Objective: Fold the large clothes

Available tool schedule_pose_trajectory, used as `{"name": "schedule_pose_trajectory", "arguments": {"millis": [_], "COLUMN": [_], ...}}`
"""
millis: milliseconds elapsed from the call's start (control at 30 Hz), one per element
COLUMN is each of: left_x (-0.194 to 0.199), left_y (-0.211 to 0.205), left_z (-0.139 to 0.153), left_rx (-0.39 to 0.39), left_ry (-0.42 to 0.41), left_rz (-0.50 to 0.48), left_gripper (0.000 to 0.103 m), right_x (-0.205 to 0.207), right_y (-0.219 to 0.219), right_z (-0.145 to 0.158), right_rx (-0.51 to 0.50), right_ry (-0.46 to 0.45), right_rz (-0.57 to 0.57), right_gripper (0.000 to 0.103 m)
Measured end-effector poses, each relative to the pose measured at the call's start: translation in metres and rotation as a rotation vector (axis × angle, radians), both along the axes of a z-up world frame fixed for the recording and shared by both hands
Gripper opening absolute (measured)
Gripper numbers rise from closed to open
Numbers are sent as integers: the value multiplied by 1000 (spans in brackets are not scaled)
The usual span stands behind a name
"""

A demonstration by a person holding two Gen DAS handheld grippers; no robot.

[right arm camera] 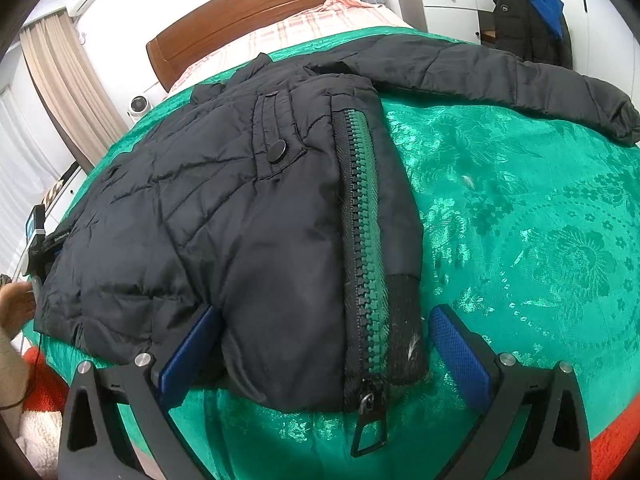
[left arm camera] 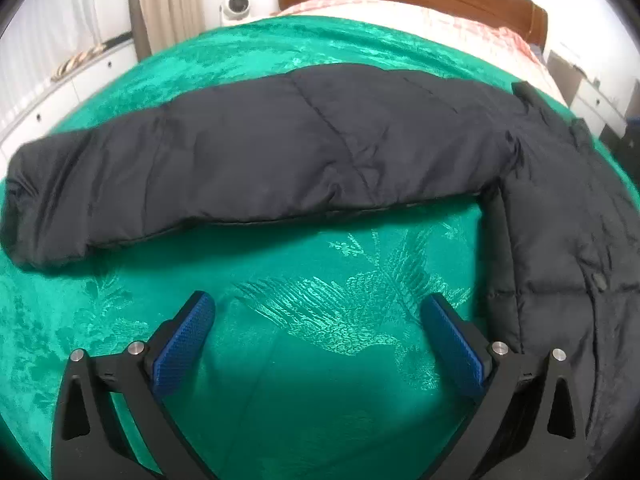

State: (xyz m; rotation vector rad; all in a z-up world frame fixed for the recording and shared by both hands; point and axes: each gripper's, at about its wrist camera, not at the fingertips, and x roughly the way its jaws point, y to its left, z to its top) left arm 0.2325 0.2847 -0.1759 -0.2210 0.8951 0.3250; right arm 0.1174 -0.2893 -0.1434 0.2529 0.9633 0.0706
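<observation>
Right wrist view: the black puffer jacket (right arm camera: 224,208) lies spread on the bed, over its green patterned bedspread (right arm camera: 540,248), hem nearest me, the green-toothed zipper (right arm camera: 362,240) running away up the front and one sleeve (right arm camera: 500,80) stretched out to the right. My right tongs (right arm camera: 320,344) stand wide at the hem: the left pad presses against the padded fabric, the right pad sits just beside the zipper edge over bare bedspread, and nothing is pinched between them yet. Left wrist view shows the other sleeve (left arm camera: 240,168) laid out straight across the bedspread, joined to the jacket body at the right edge of the frame. My left tongs (left arm camera: 316,332) hang wide and empty over bare cloth, near that sleeve but apart from it.

I judge the fold barely begun, with both sleeves out flat and the body unfolded. The step in hand looks like taking hold. Next, the right tongs need to shut on the hem corner, and the left must move forward to the sleeve, so it can be carried across the body.
</observation>
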Motion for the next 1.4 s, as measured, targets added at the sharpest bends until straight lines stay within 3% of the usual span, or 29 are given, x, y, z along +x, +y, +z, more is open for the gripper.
{"name": "schedule_pose_trajectory", "arguments": {"millis": [1400], "left_x": [-1], "left_y": [-3], "left_z": [3], "left_rx": [7], "left_ry": [2], "left_rz": [0], "left_gripper": [103], "right_x": [0], "right_y": [2], "right_z": [-1], "right_rx": [-23], "right_ry": [-6], "right_rz": [-5], "right_gripper": [103]}}
